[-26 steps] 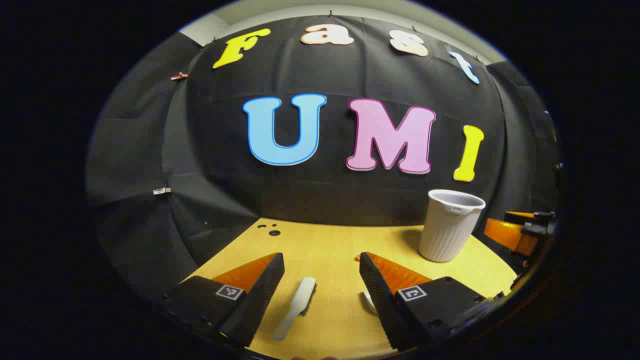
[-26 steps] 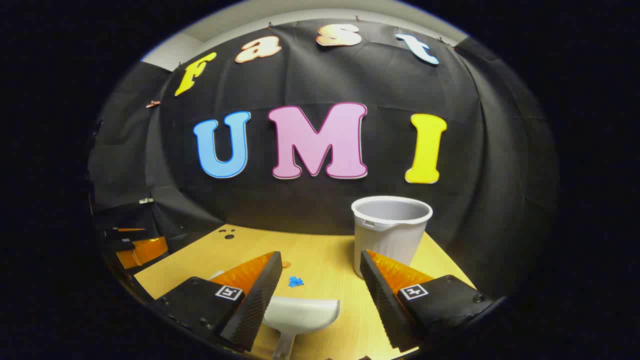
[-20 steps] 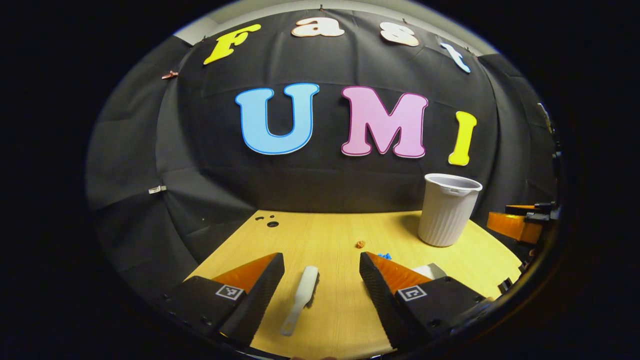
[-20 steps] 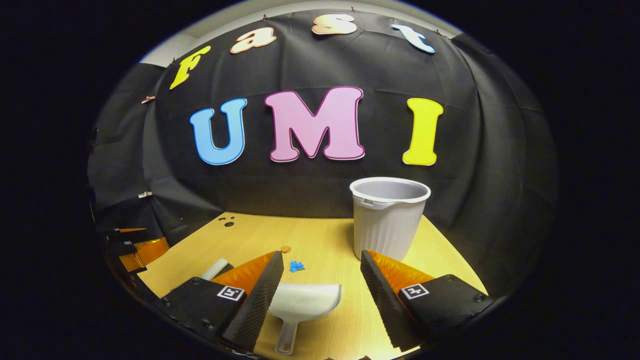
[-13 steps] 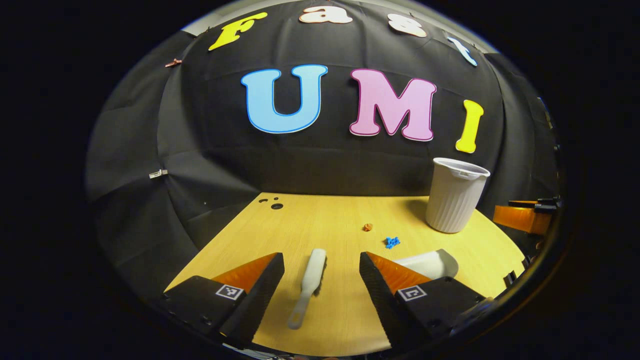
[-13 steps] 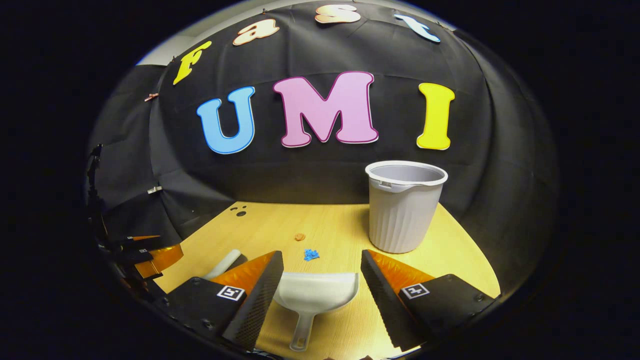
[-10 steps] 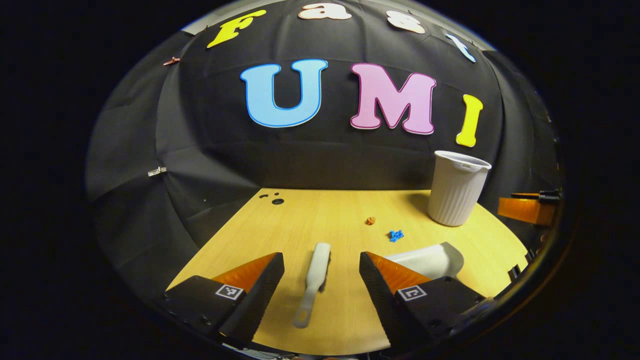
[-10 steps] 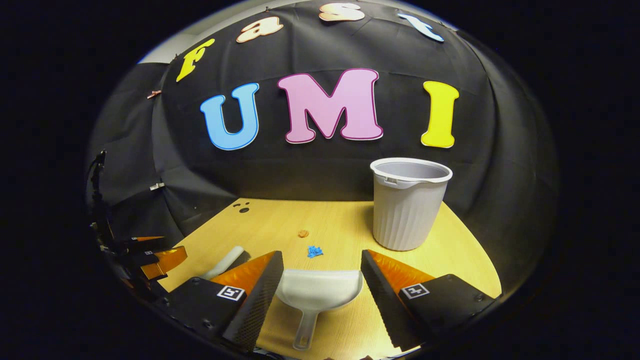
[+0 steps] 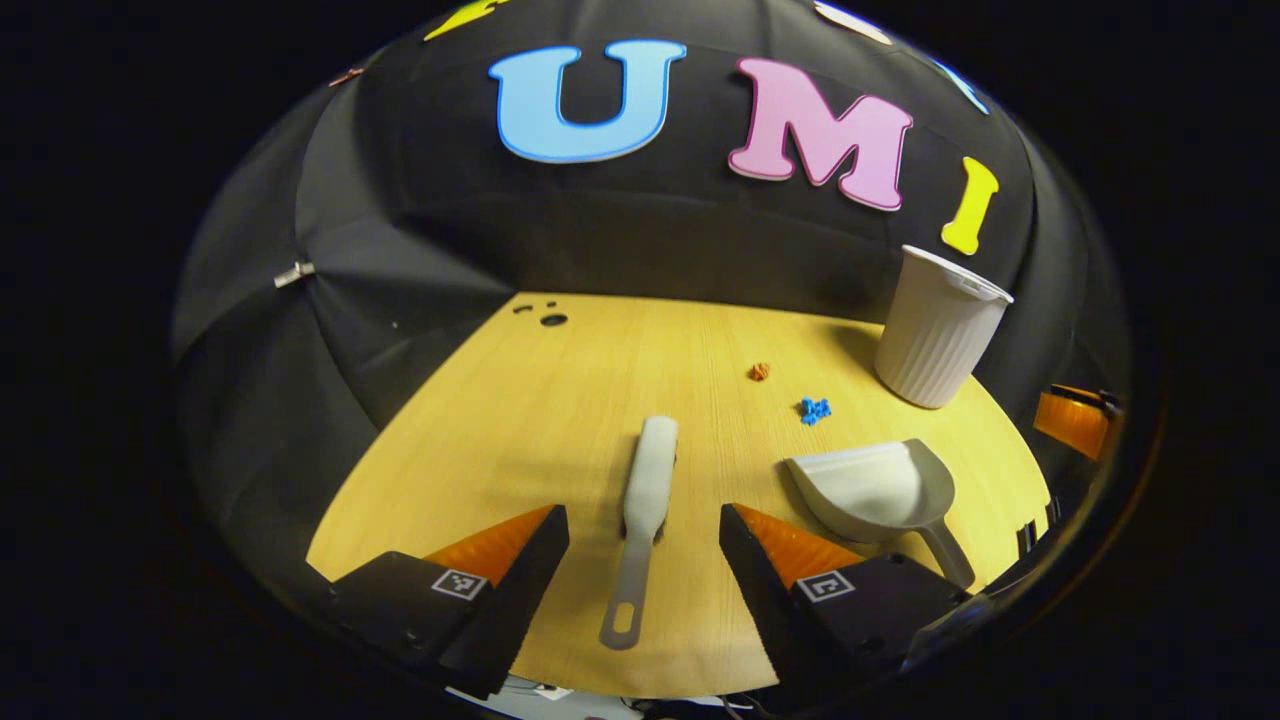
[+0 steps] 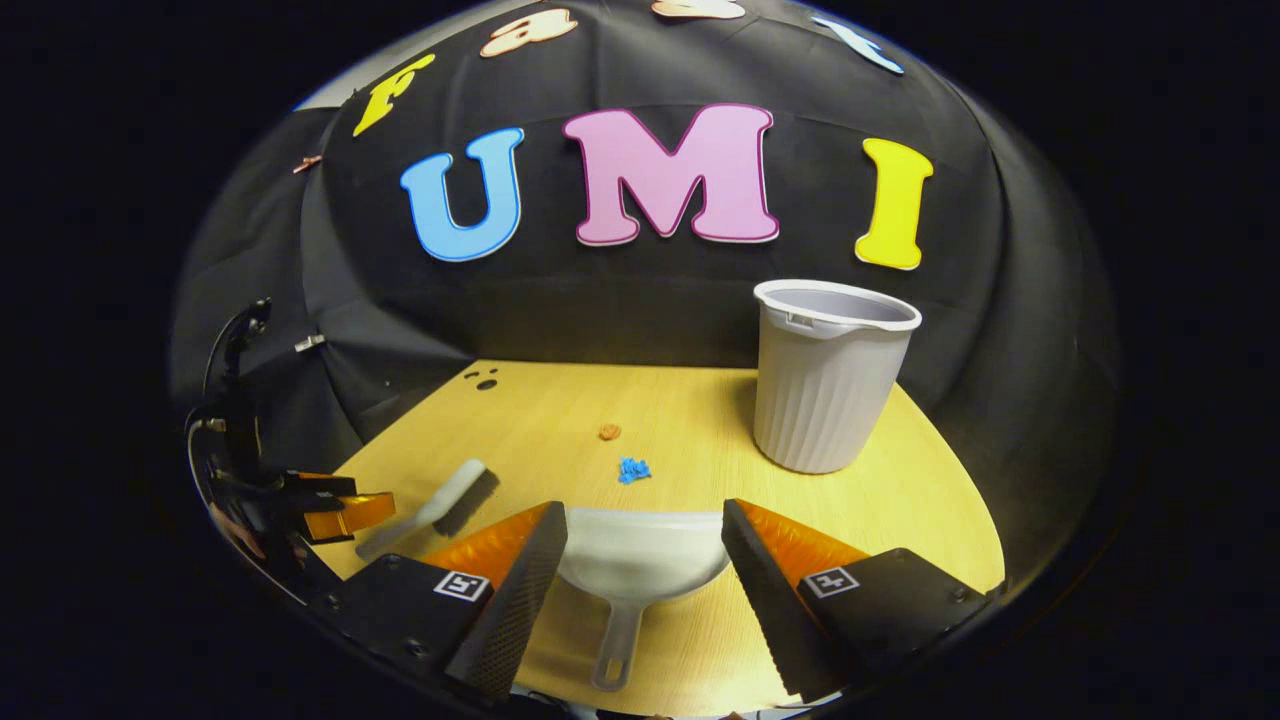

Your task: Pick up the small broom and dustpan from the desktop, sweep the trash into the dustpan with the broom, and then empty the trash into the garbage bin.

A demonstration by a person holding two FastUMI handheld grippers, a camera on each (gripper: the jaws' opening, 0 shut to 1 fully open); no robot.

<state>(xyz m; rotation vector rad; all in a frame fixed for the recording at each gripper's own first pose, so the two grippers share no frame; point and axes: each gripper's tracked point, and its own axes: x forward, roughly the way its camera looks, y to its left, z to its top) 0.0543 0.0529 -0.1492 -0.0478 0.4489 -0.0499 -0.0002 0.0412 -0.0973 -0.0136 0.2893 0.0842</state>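
Two open-fingered tools, neither gripping anything: left tool (image 9: pixel 642 512) spread wide above the broom (image 9: pixel 650 470), right tool (image 10: pixel 645 508) spread wide above the dustpan (image 10: pixel 640 555).

Over the last second, pulled back and tipped downward, so far more of the worktop (image 9: pixel 520 420) now in sight. Broom handle now seen whole in the left gripper view, lying lengthwise between the fingers, bristle end away. Dustpan handle likewise seen whole between the right fingers, scoop mouth toward the trash. No contact yet with either.

Probably lining up for both pickups; sweeping not begun. Orange scrap (image 10: pixel 609 431) and blue scrap (image 10: pixel 633 469) loose on the worktop, just beyond the dustpan's mouth and near each other. Garbage bin (image 10: pixel 825 390) upright at the back right, well apart from the broom.

Small square coded markers on each tool's fingers, not readable as text. No brand or label to be made out on broom, dustpan or bin.
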